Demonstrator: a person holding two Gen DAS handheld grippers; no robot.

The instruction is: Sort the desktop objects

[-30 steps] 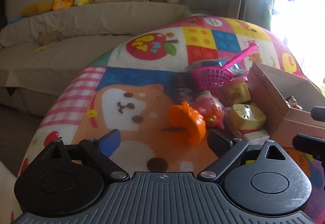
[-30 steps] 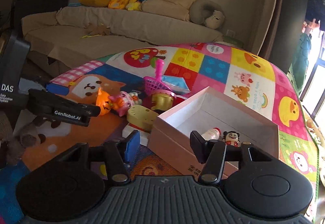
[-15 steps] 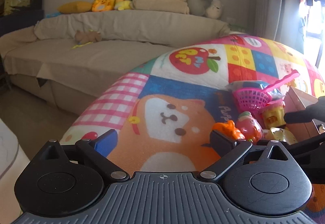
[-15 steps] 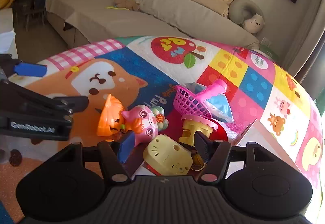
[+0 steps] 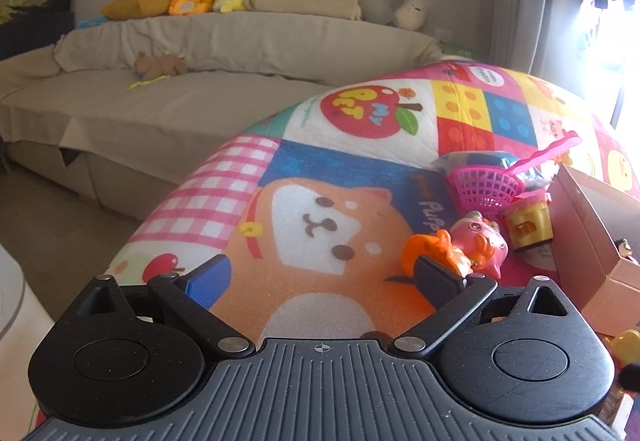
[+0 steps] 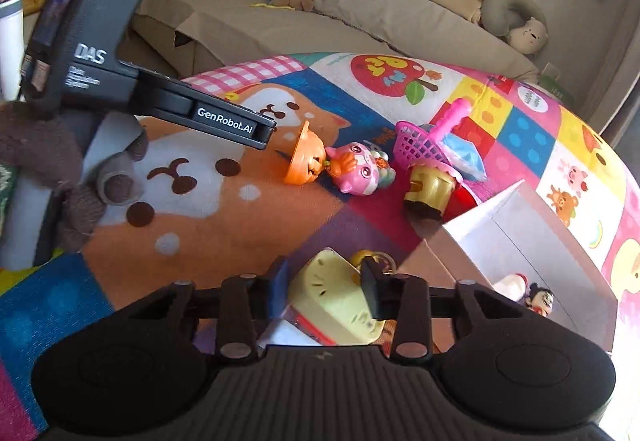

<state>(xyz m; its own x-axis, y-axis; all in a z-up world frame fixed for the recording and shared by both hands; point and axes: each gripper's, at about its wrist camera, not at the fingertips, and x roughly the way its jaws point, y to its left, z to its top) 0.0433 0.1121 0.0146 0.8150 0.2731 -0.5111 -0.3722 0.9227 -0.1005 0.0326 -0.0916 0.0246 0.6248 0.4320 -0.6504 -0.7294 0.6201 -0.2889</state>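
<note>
My right gripper (image 6: pixel 326 283) is low over the mat, its jaws closing with a pale yellow cheese-shaped toy (image 6: pixel 336 297) between them; both pads touch its sides. My left gripper (image 5: pixel 322 277) hangs open above the orange dog print, nothing between its fingers; it also shows as a black arm (image 6: pixel 240 127) in the right wrist view. Just past its right finger lie an orange pumpkin toy (image 5: pixel 430 247) and a pink cat toy (image 5: pixel 482 241). An open pink cardboard box (image 6: pixel 516 237) at the right holds a small figure (image 6: pixel 540 299) and a white bottle (image 6: pixel 510 283).
A pink mesh scoop (image 5: pixel 486 185), a blue packet (image 6: pixel 464 153) and a yellow cup (image 5: pixel 528 221) crowd the box's far corner. The colourful mat (image 5: pixel 304 169) covers a rounded table. A gloved hand (image 6: pixel 60 169) holds the left gripper. A beige sofa (image 5: pixel 200 53) with plush toys stands behind.
My right gripper pulled back from the toy pile, came down around the yellow toy and narrowed onto it. It has left the left wrist view. The left gripper barely moved.
</note>
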